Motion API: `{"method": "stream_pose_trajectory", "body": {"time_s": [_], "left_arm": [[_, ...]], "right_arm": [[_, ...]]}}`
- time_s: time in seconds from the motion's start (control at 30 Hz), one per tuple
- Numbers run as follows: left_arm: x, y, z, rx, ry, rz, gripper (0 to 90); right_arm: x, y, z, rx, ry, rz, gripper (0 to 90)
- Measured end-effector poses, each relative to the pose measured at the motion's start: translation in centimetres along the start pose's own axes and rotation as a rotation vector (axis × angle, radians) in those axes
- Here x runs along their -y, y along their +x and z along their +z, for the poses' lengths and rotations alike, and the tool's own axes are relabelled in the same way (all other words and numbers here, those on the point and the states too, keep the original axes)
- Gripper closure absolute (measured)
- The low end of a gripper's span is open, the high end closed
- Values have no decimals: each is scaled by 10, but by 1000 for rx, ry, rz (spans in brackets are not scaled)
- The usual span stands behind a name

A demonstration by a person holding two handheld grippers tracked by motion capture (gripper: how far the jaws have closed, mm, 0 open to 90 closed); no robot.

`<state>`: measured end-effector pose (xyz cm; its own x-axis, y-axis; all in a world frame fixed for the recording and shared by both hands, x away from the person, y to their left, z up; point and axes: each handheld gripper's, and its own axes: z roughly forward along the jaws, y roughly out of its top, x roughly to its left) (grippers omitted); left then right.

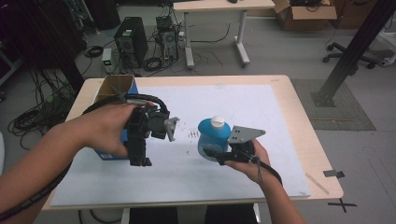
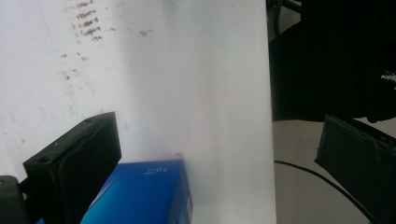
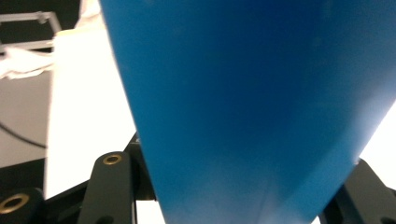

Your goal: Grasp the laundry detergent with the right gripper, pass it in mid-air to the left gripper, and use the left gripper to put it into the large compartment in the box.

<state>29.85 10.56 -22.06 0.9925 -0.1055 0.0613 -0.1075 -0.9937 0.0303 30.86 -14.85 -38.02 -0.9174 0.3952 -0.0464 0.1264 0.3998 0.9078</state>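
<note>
Now we see the right gripper [image 1: 219, 156] clamped on a blue bottle [image 1: 212, 139] with a white cap [image 1: 217, 122]. Our right hand [image 1: 254, 161] holds this gripper near the middle of the table [image 1: 299, 116], a little to the right, and the grey three-cornered plate on it points to the right. The bottle stands almost upright between the jaws, its cap on top. In the right gripper view the blue body of the bottle [image 3: 247, 102] sits between the two black jaws, which press on it from both sides.

Our left hand [image 1: 109, 128] holds the left gripper [image 1: 140, 161] at the left side of the table, well apart from the bottle. This gripper is over a blue box [image 1: 114, 93] that is open on top and shows brown cardboard inside. In the left gripper view the jaws stand wide apart, and a corner of the blue box [image 2: 144, 191] lies just beside one of them; we cannot tell if that jaw touches it.

A white sheet [image 1: 261, 116] covers most of the table, with some small dark marks [image 1: 192, 135] on it between the two grippers. Far behind the table, a computer tower [image 1: 131, 41] stands on the floor among cables.
</note>
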Motion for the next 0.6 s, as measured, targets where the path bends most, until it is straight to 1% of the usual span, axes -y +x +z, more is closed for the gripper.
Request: {"method": "stream_pose_trajectory", "body": {"time_s": [0.03, 0.07, 0.1, 0.13, 0.17, 0.23, 0.27, 0.3, 0.6], "left_arm": [[-2, 1, -1, -1, 0, 0, 2], [-3, 1, -2, -1, -1, 2, 2], [-4, 2, -3, -1, -2, 4, 2], [-4, 2, -3, -1, -2, 4, 2], [-6, 2, -4, 0, -7, 3, 2], [-10, 3, -6, 4, -13, 5, 2], [-10, 3, -6, 4, -13, 5, 2], [-12, 3, -7, 1, -11, 10, 2], [-21, 5, -7, -3, -12, 17, 2]], "right_arm": [[-3, 4, -3, -21, 7, -22, 438], [-5, 6, -5, -34, 9, -30, 438], [-5, 8, -6, -43, 10, -33, 438], [-5, 8, -6, -43, 10, -33, 438], [-7, 12, -6, -61, 5, -39, 439], [-8, 16, -6, -77, 17, -58, 439], [-8, 16, -6, -77, 17, -58, 439], [-8, 18, -6, -91, 20, -68, 439], [-4, 21, 1, -158, 4, -63, 440]]}}
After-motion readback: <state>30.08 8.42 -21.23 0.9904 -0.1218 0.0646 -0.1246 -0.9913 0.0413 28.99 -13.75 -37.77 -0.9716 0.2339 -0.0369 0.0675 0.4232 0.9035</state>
